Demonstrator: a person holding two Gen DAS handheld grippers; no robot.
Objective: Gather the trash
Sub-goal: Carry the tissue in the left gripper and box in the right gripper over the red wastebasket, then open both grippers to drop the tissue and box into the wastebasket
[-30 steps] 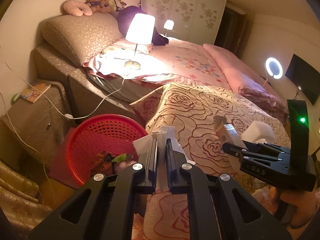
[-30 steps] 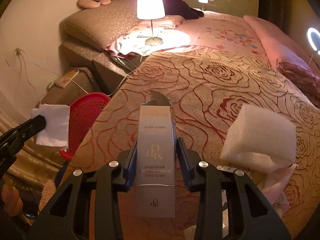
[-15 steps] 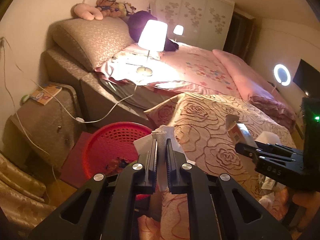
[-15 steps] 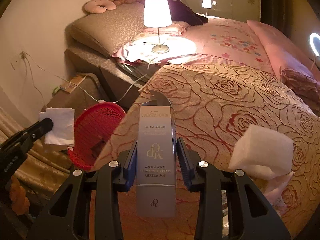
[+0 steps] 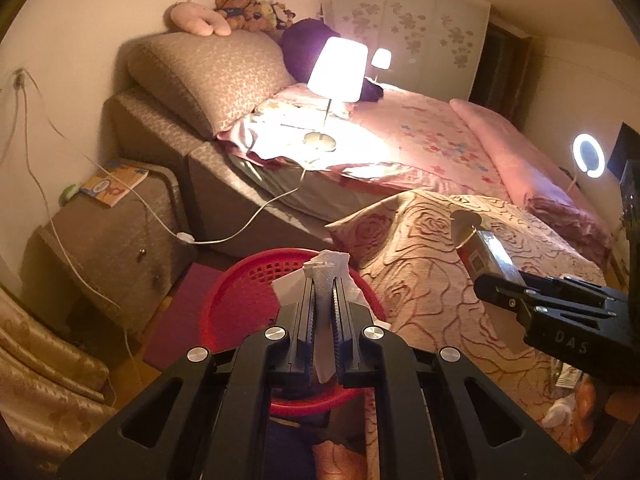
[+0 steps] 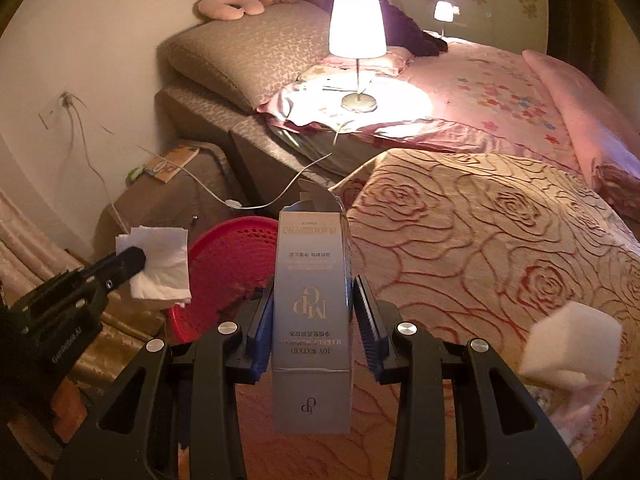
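Observation:
My left gripper (image 5: 323, 280) is shut on a white tissue (image 5: 316, 276) and holds it above the red mesh basket (image 5: 244, 304) on the floor beside the bed. The tissue (image 6: 160, 264) and left gripper (image 6: 134, 258) also show in the right wrist view, left of the basket (image 6: 228, 264). My right gripper (image 6: 312, 292) is shut on a tall silver carton (image 6: 312, 320) with an open top flap, held over the rose-patterned quilt (image 6: 480, 240). The carton (image 5: 484, 248) also shows in the left wrist view.
A white foam block (image 6: 568, 348) lies on the quilt at the right. A lit lamp (image 5: 336, 76) stands on the bed. A nightstand (image 5: 116, 224) with a book and cables stands left of the basket. A ring light (image 5: 588, 156) glows at the far right.
Both grippers have moved left toward the basket with their loads. The basket now sits right under the left gripper's tissue, and the foam block has slid toward the right edge of the right wrist view.

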